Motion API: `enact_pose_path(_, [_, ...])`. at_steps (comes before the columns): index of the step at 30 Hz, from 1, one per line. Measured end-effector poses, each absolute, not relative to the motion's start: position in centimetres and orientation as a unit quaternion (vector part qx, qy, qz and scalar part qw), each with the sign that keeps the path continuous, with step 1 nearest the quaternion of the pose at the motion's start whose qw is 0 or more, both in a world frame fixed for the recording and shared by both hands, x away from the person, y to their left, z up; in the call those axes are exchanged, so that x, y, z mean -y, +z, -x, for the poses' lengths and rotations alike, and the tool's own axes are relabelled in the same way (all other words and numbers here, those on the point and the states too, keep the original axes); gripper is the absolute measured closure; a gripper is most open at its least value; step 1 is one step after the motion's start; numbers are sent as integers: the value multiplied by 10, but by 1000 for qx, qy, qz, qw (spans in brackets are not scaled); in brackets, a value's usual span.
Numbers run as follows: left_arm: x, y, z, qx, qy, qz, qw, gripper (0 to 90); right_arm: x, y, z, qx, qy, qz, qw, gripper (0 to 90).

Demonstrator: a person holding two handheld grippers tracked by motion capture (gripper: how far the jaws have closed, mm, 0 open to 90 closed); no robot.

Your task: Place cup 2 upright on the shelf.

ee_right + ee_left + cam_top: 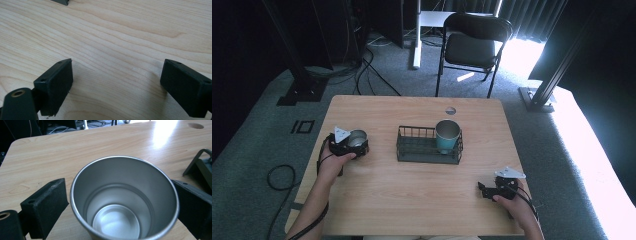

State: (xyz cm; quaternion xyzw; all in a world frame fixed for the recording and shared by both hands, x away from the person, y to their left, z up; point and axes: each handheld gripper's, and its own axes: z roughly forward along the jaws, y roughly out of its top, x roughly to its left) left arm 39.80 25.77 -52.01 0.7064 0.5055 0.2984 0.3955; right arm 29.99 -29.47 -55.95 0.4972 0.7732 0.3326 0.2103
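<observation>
Nearest, at lower left: left hand (331, 162) wrapped round left gripper (355, 148), held low over table (412, 200), presumably to take steel cup (117, 220) by its sides and not by the rim. Stands upright and empty on the table's left part, mouth up, well apart from basket (428, 156). Jaws set one each side of the cup, right pad seemingly against the wall, left pad just beside it or barely touching; cannot tell whether clamped or merely closing in. Judged as the grasp step, likely ahead of carrying the cup rightward. Mid-table: wire basket, long side toward the person, with teal cup (447, 134) upright in its right end, leaving the left end free, room enough, by the look of it, for a second cup. Farther right, near the front edge: right hand (518, 202) resting right gripper (117, 85) low over bare wood, jaws spread wide and holding nothing, parked clear of the basket, probably to keep out of the way.
</observation>
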Motion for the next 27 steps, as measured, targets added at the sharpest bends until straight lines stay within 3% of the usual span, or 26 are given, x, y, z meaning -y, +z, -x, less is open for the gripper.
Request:
enact_pose_path(9, [-252, -523, -405, -504, 300, -708, 394, 57, 295, -559, -300, -773, 333, -498, 209, 106])
enact_pose_path(13, [-251, -524, -407, -509, 303, -702, 396, 134, 295, -559, -300, -773, 334, -498, 209, 106])
enact_pose_path(27, [-247, -503, -406, -493, 282, -710, 415, 139, 296, -559, -300, -772, 336, -498, 207, 106])
